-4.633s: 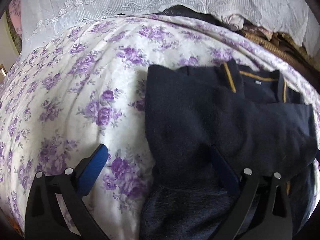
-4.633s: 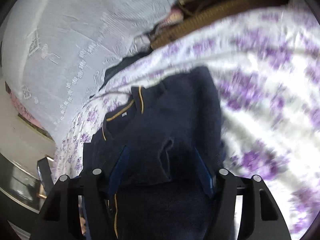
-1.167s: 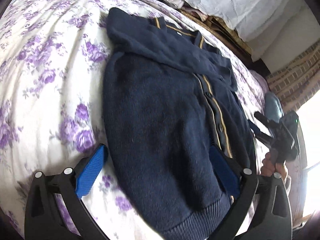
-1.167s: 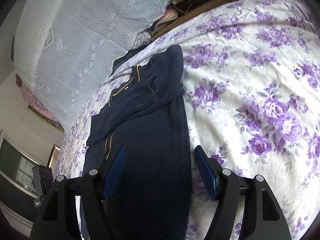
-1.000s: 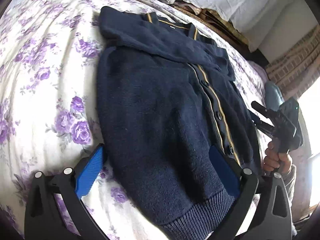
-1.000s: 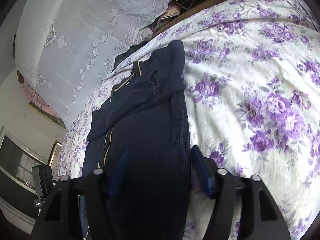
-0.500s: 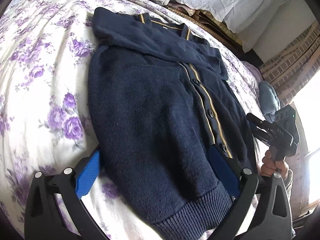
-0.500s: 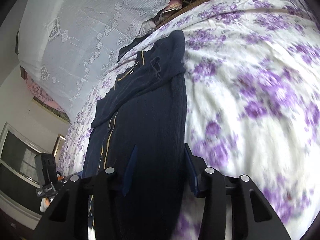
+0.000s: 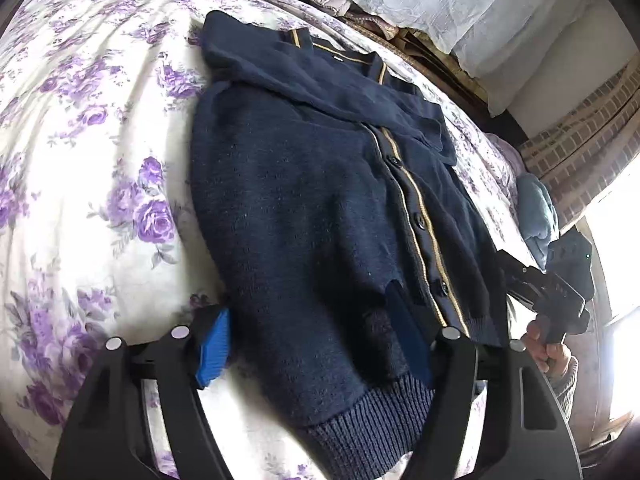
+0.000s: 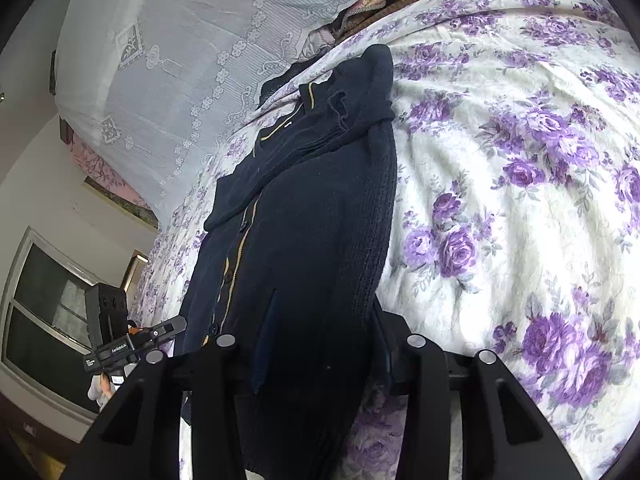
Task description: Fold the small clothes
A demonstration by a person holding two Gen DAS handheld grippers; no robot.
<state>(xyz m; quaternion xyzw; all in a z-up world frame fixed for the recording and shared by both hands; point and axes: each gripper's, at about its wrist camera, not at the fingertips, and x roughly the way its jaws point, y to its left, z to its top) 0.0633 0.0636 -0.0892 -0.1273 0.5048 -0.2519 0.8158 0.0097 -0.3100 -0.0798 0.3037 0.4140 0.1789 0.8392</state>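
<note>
The soft, limp cardigan (image 9: 320,208) on the bed (image 9: 100,152) is best taken at its ribbed hem, where both grippers' jaws are closing around bunched knit.

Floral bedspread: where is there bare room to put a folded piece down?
Bare floral bedspread lies left of the navy cardigan in the left wrist view, and again on its other side in the right wrist view. The cardigan's hem is crowded: both grippers work there.

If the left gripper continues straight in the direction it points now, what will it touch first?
Most likely the navy cardigan: the left gripper, jaws closing, already straddles its ribbed hem.
</note>
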